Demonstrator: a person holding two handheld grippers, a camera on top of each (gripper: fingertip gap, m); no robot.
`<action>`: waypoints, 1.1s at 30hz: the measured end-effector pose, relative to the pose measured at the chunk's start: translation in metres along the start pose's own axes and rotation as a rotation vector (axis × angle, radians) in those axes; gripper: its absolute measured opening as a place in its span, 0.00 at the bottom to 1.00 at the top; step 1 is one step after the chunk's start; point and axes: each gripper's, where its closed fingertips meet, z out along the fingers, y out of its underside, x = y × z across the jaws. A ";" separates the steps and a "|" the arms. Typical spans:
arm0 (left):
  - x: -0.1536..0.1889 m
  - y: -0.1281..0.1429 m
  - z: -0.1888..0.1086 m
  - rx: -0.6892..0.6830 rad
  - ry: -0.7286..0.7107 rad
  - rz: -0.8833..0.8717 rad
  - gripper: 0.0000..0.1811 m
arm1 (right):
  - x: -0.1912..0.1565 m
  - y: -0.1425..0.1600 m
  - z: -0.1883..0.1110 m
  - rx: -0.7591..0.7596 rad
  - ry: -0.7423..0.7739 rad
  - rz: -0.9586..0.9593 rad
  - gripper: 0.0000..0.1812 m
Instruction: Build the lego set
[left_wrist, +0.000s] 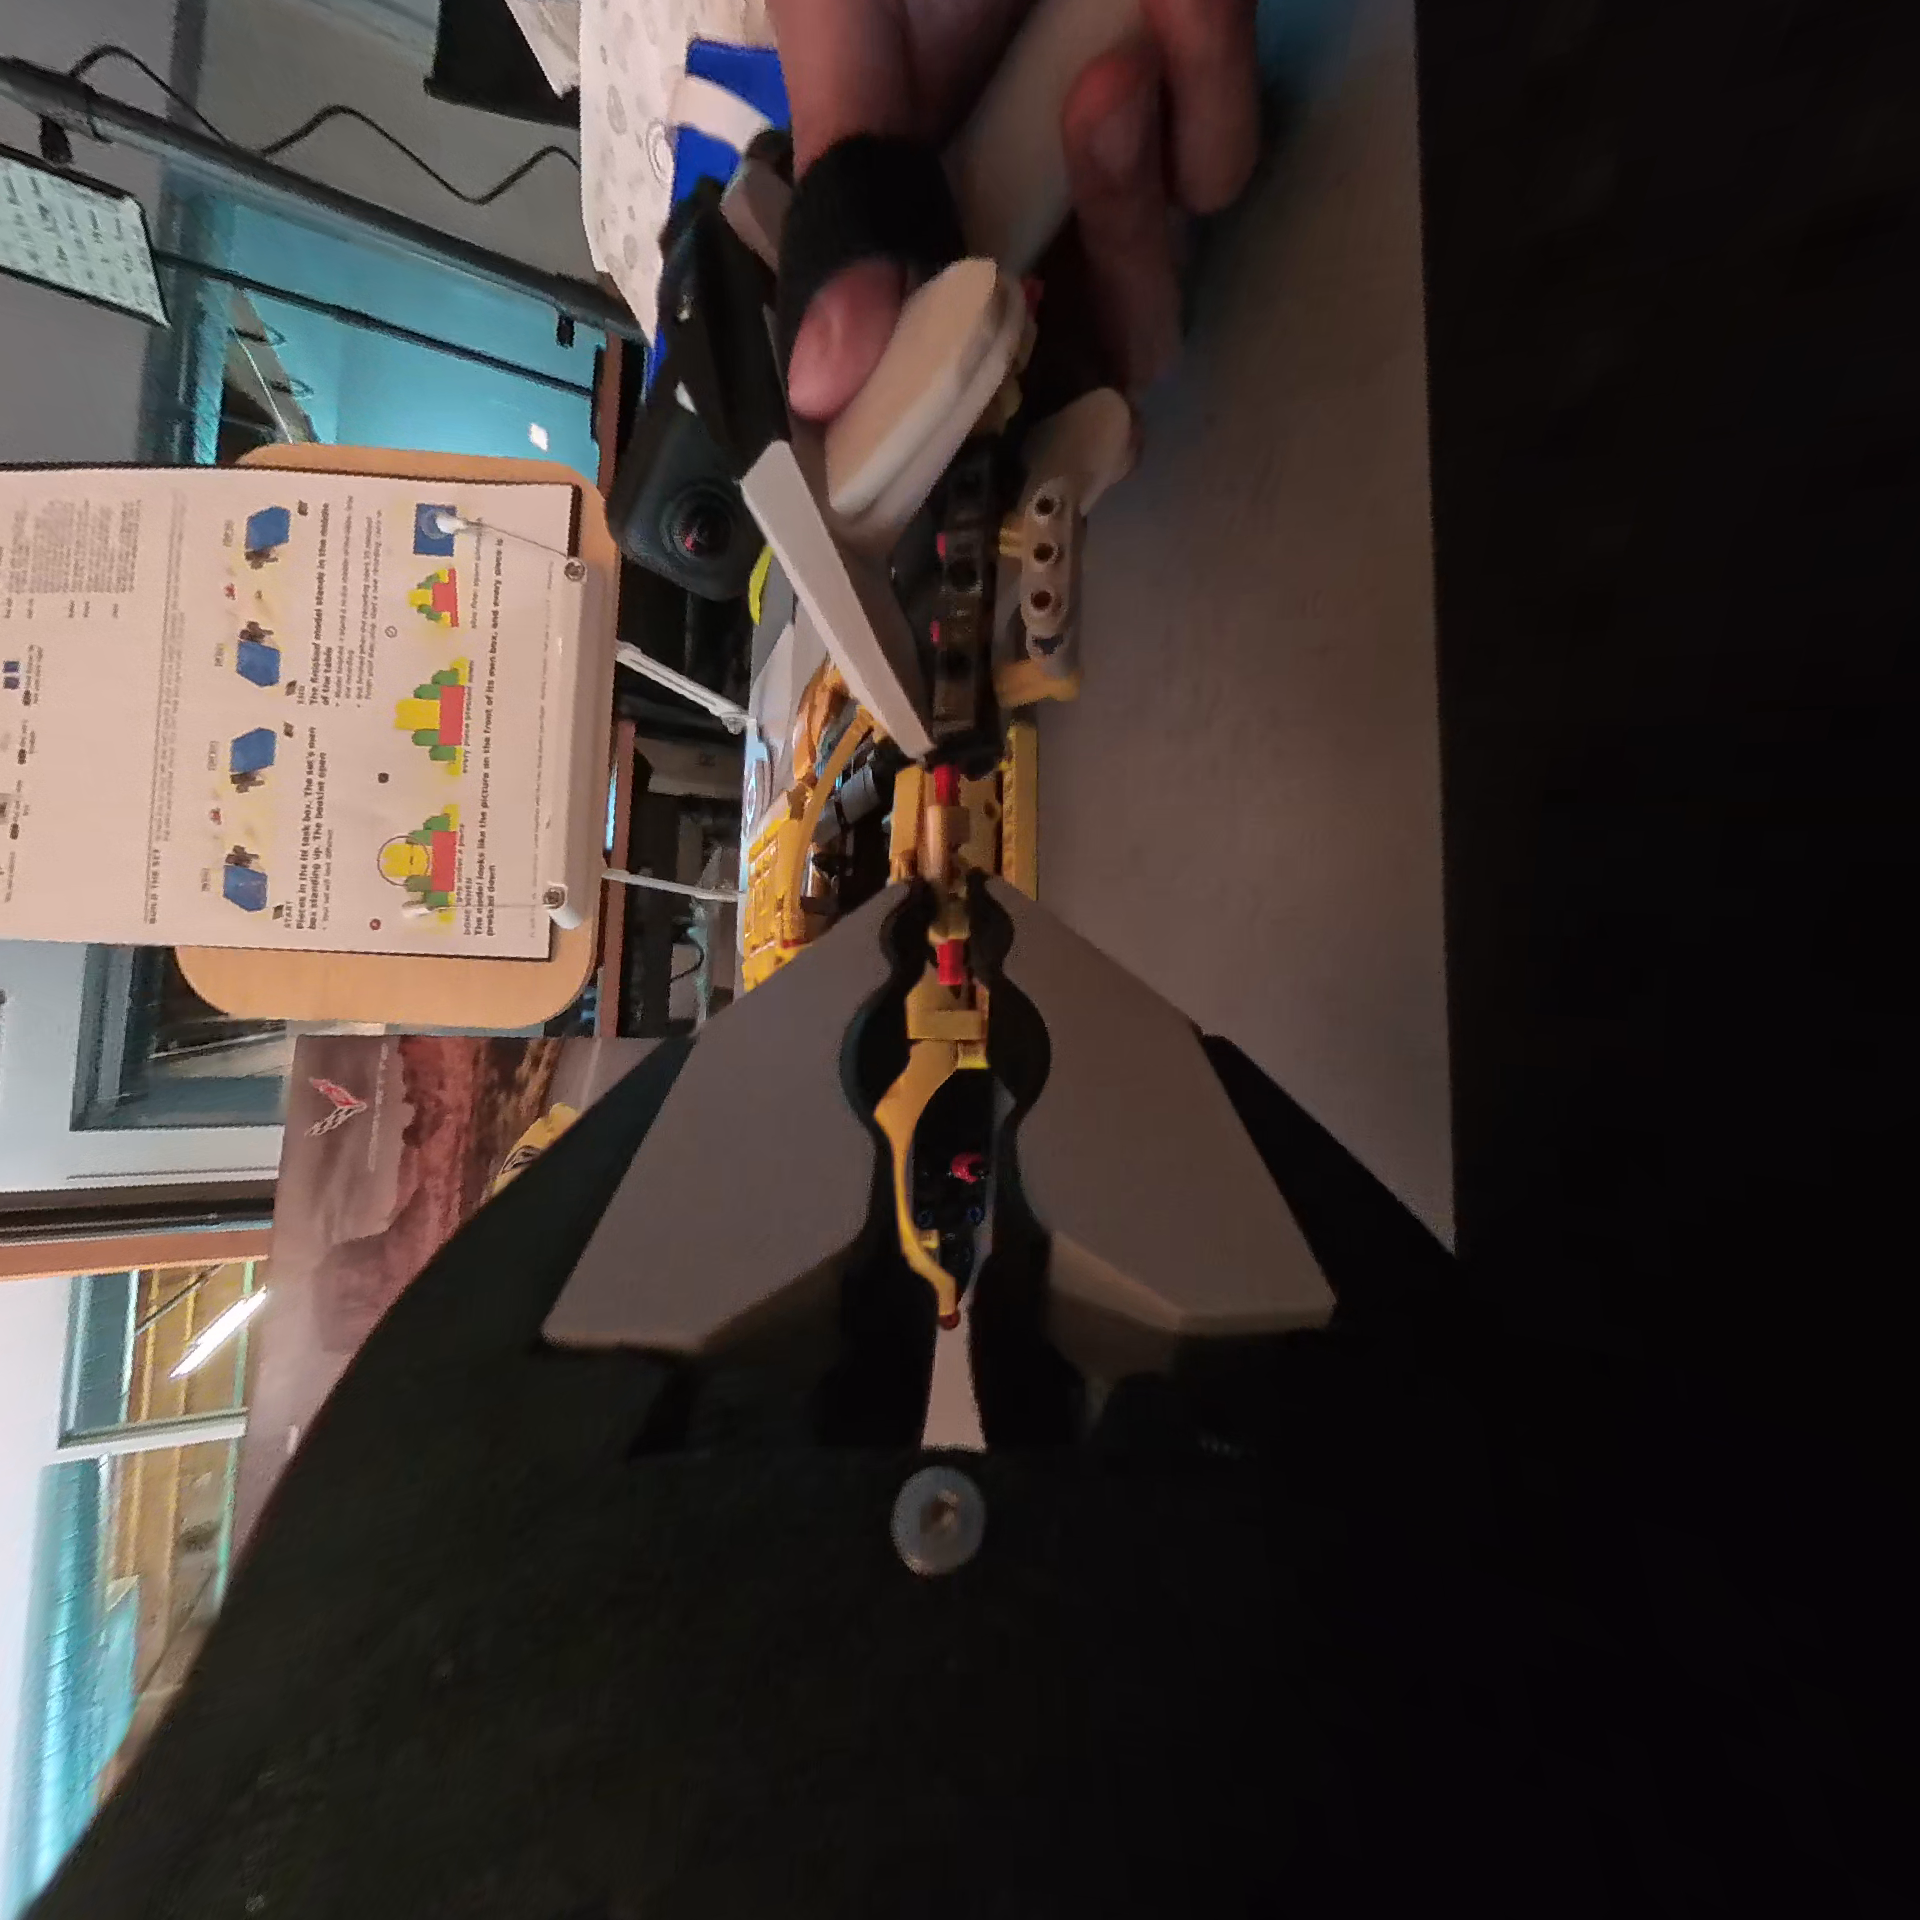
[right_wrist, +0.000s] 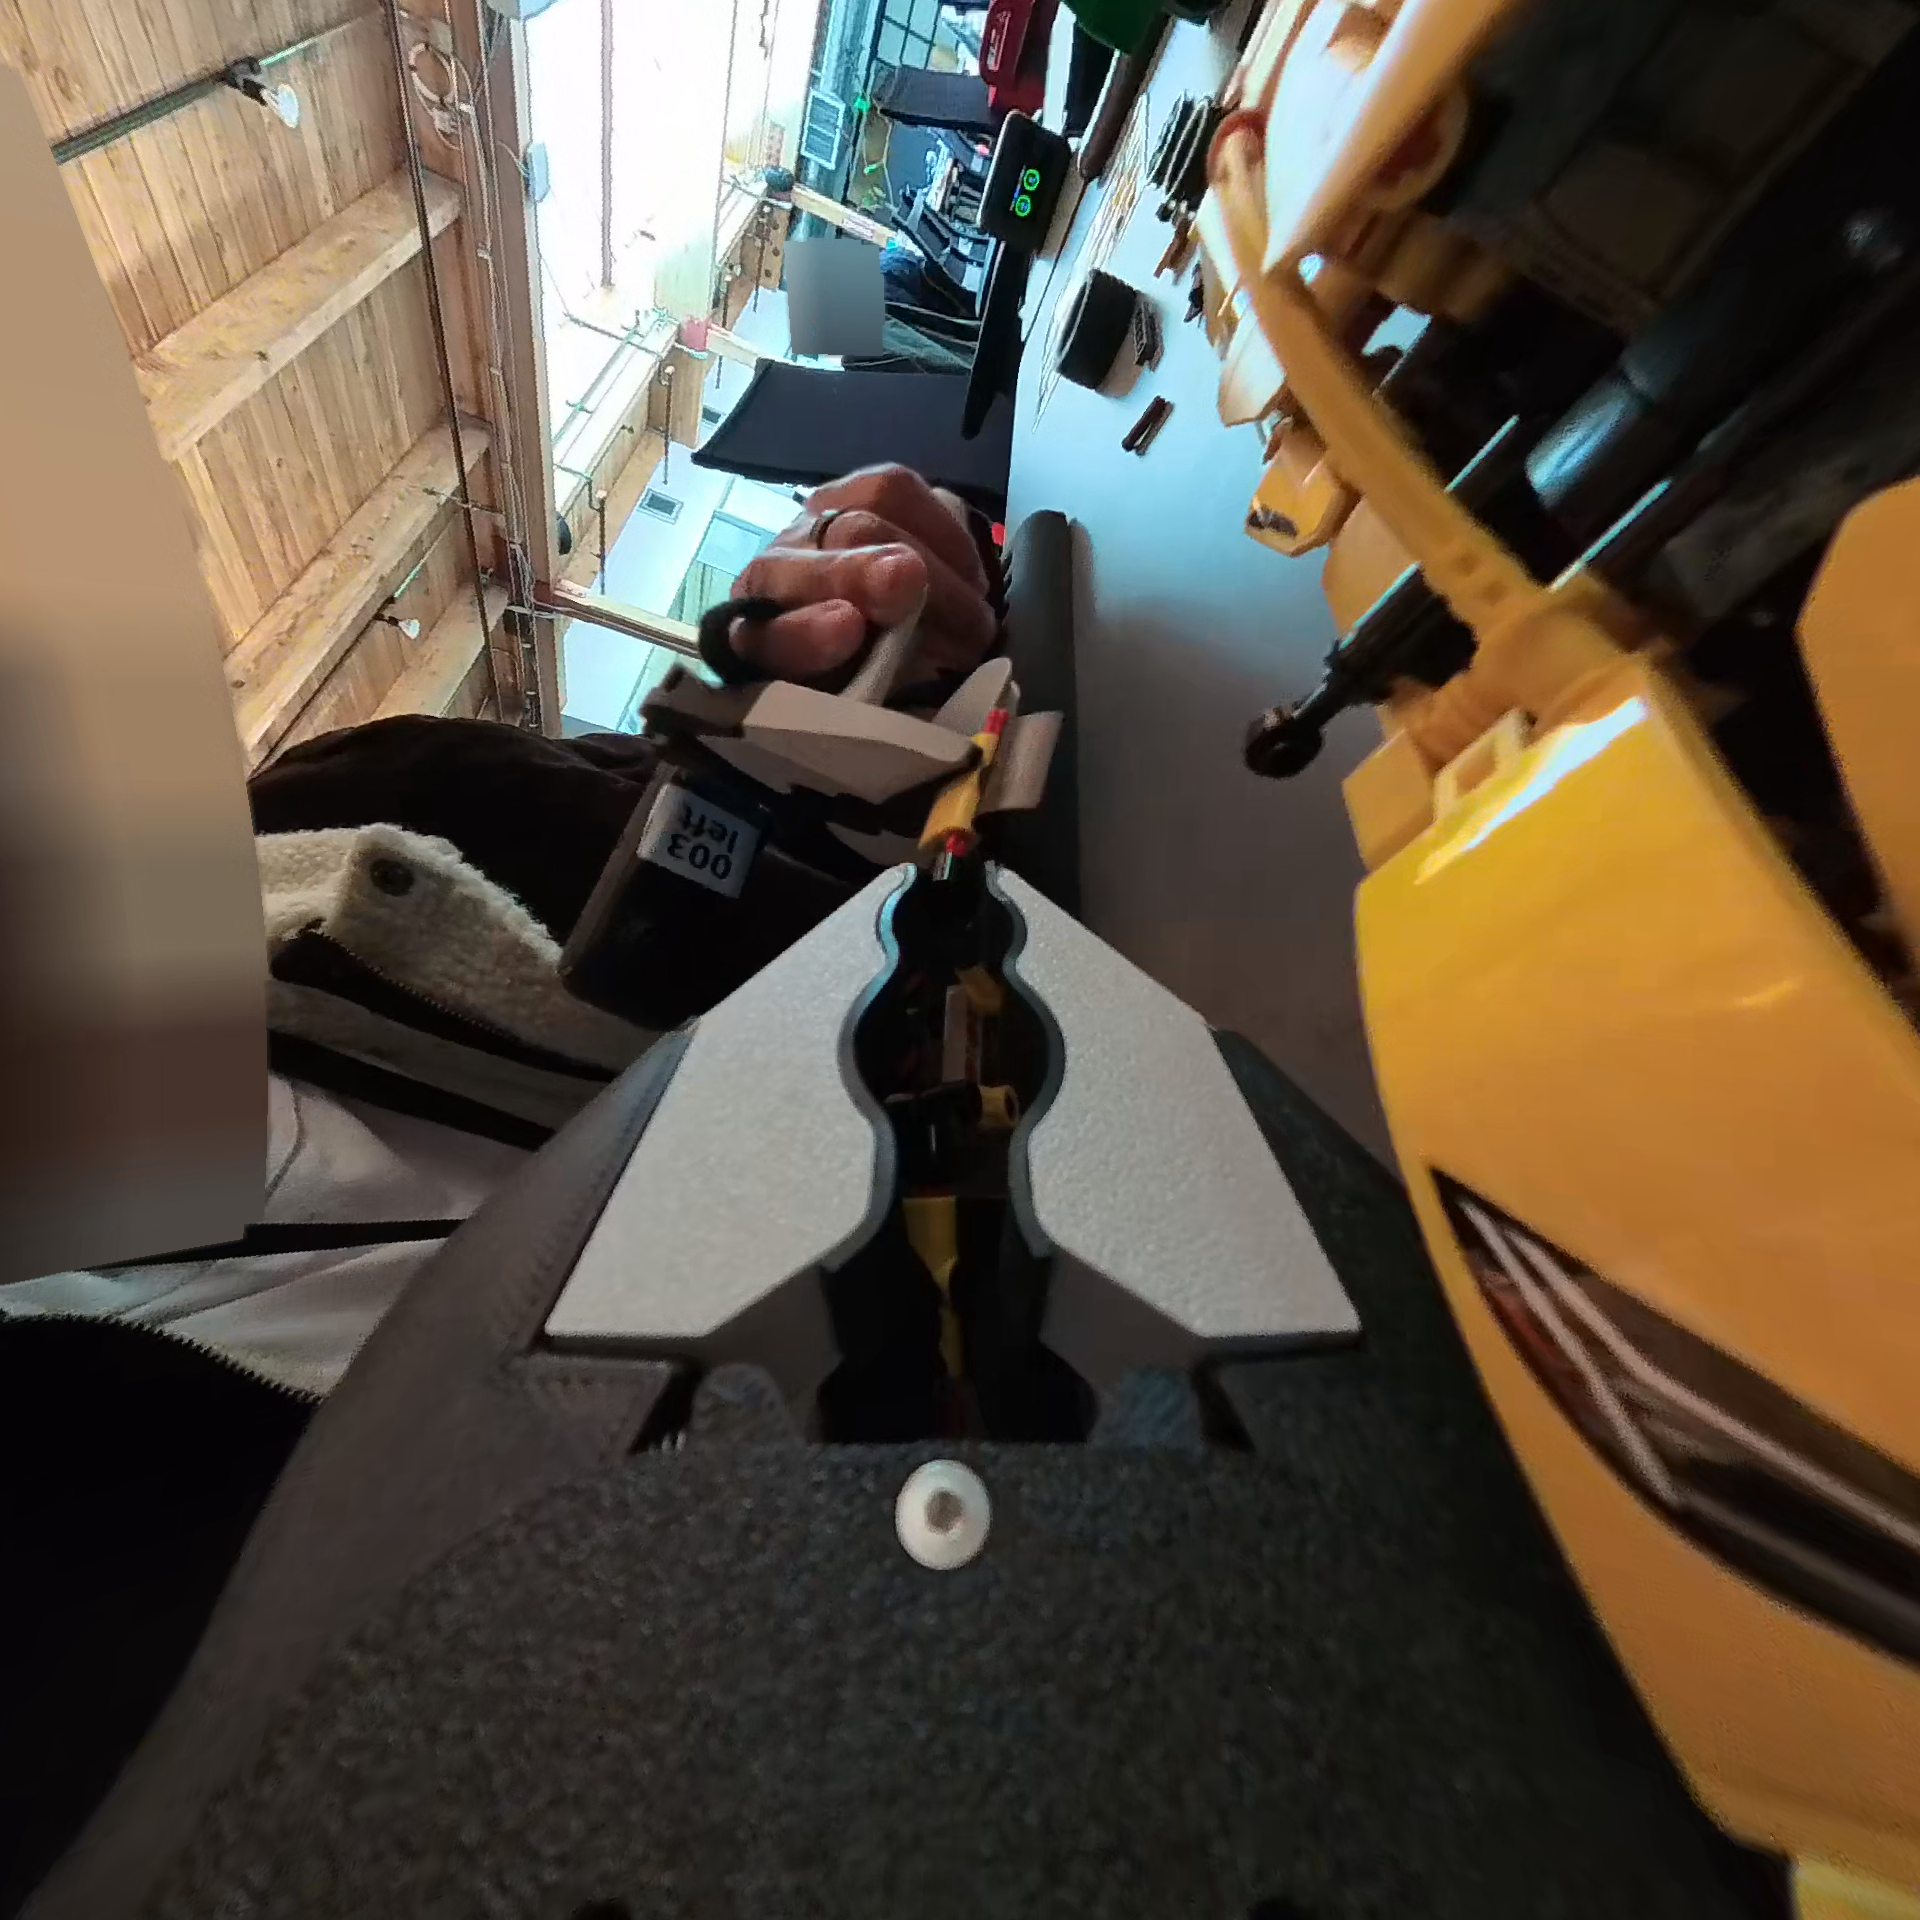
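Grey table (left_wrist: 1247, 727), both claws (L (left_wrist: 940, 894), R (right_wrist: 951, 883)) clenched on part-hidden lego subassembly (left_wrist: 940, 1039).

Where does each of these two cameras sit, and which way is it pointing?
Left wrist view: on the left gripper, looking along its fingers at a small yellow assembly it pinches; right gripper and hand opposite.
Right wrist view: on the right gripper, facing the left gripper; yellow car beside.
Shared: both grippers and the assembly between them.
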 end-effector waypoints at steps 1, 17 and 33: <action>0.000 0.001 0.001 -0.010 -0.002 0.006 0.04 | 0.001 0.000 0.000 0.002 0.009 -0.002 0.04; 0.003 0.008 0.004 -0.075 0.058 -0.154 0.03 | 0.012 -0.009 0.000 0.059 0.246 -0.267 0.04; 0.014 0.008 0.005 -0.121 0.029 0.079 0.03 | 0.026 -0.004 -0.001 -0.050 0.562 -0.606 0.04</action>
